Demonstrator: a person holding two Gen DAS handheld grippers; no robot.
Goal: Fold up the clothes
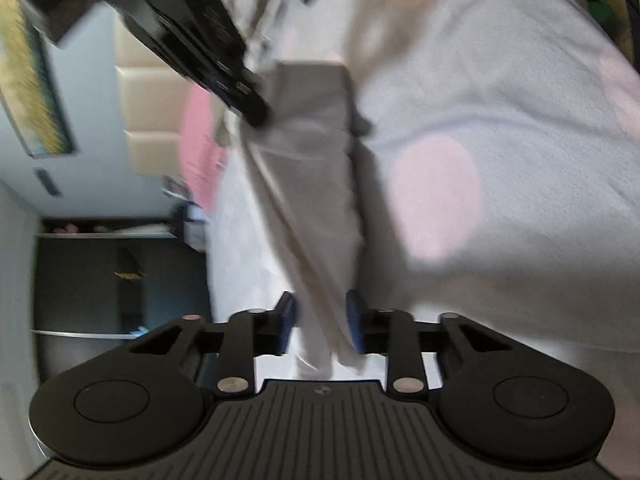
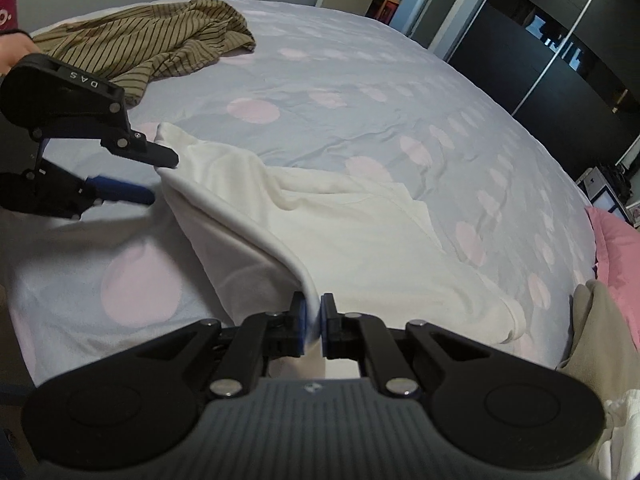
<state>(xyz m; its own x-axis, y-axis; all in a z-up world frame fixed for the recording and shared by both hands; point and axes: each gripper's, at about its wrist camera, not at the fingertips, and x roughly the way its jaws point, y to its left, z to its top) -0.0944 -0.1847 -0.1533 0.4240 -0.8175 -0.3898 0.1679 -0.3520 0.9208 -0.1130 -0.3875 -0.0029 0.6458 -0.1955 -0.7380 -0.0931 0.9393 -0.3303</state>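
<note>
Blue-padded fingers (image 1: 286, 320) of the left gripper (image 1: 321, 322) are sitting spread apart in the left wrist view, with a hanging band of white garment (image 1: 308, 184) passing through the gap between them; the motion blur is leaving it unclear whether the pads are touching the cloth. At the far end of that band the right gripper (image 1: 256, 114) is reaching in from the upper left and pinching the fabric. Behind the cloth, the pale bedsheet with pink dots (image 1: 500, 120) is filling the right half of the frame, and a pink pillow (image 1: 200, 148) is lying against a padded cream headboard (image 1: 148, 112). A framed picture (image 1: 36, 92) is hanging on the wall at the left.

From the right wrist view, the right gripper's own fingers (image 2: 298, 320) are clamping a folded edge of the white garment (image 2: 340, 232) at (image 2: 313, 322), holding it raised off the bed. The rest of the garment is draping down and lying across the dotted sheet (image 2: 380, 92). At the left, the left gripper (image 2: 160, 176) is standing with its jaws parted around the opposite edge of the garment, its upper black tip touching the cloth. A brown striped shirt (image 2: 160, 36) is lying crumpled at the far corner of the bed, well apart from the white one. Dark wardrobe doors (image 2: 560, 48) are lining the wall beyond, and the pink pillow (image 2: 616, 252) is showing at the right edge.
</note>
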